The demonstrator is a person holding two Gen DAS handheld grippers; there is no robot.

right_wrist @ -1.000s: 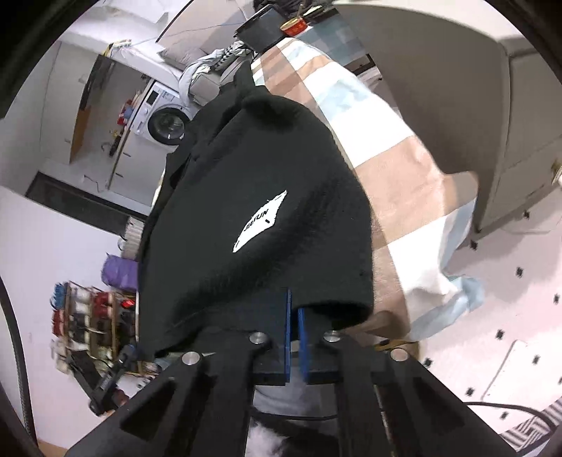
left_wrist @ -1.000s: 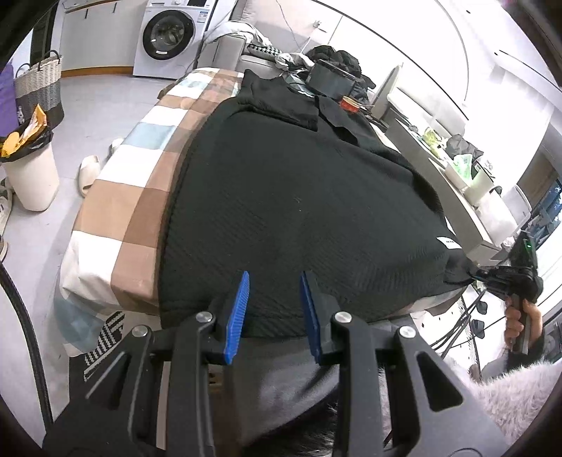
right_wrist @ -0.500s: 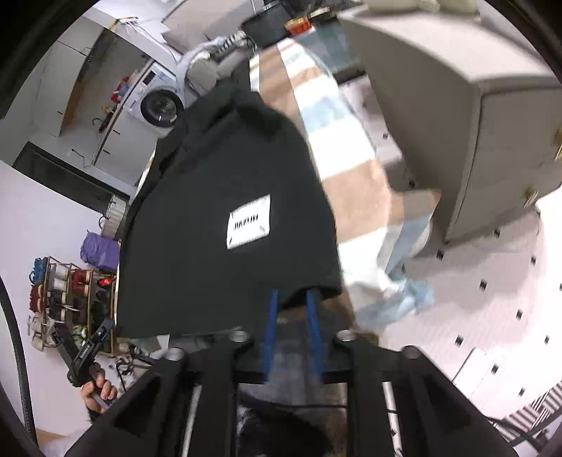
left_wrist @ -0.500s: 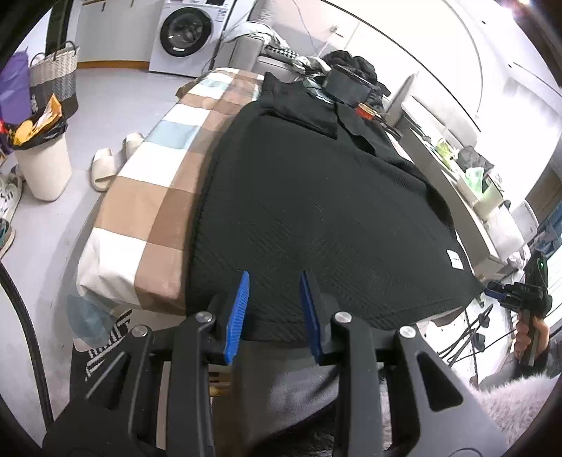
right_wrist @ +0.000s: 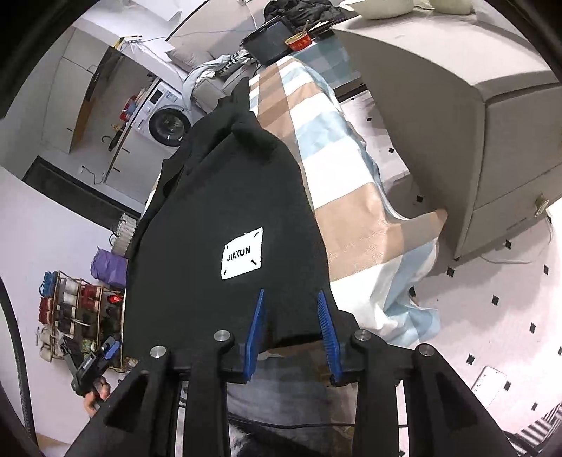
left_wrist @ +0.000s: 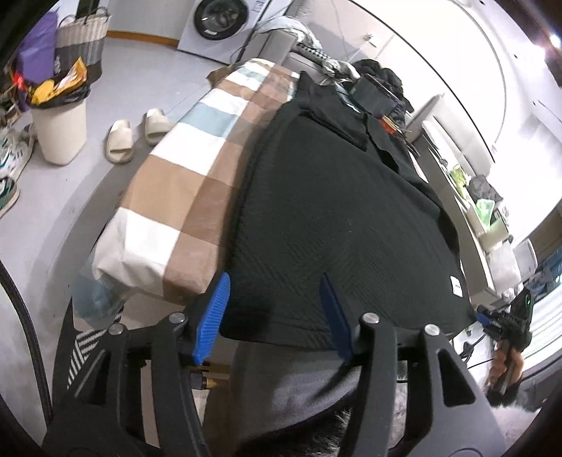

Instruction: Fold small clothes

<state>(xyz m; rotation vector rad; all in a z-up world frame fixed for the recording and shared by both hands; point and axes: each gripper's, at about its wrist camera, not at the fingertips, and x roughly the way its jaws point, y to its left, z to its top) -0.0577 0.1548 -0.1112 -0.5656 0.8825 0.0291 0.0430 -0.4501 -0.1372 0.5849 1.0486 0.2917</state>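
Observation:
A black knit garment lies spread flat on a checked blanket that covers a long surface. Its near hem hangs just over the front edge. My left gripper is at that hem with its jaws opening; the blue pads stand apart and press on nothing. In the right wrist view the same garment shows a white label. Its near corner lies between the pads of my right gripper, which is open and not pinching the cloth. Each gripper also shows small at the other view's edge.
On the floor to the left are a waste bin, slippers and a washing machine. A grey cabinet stands close on the right. A dark tray and a red bowl sit at the far end, and a shoe rack is nearby.
My right gripper has let go of the garment's corner and its jaws now stand apart. The left jaws have spread wider. The garment's right side has settled flat on the blanket.

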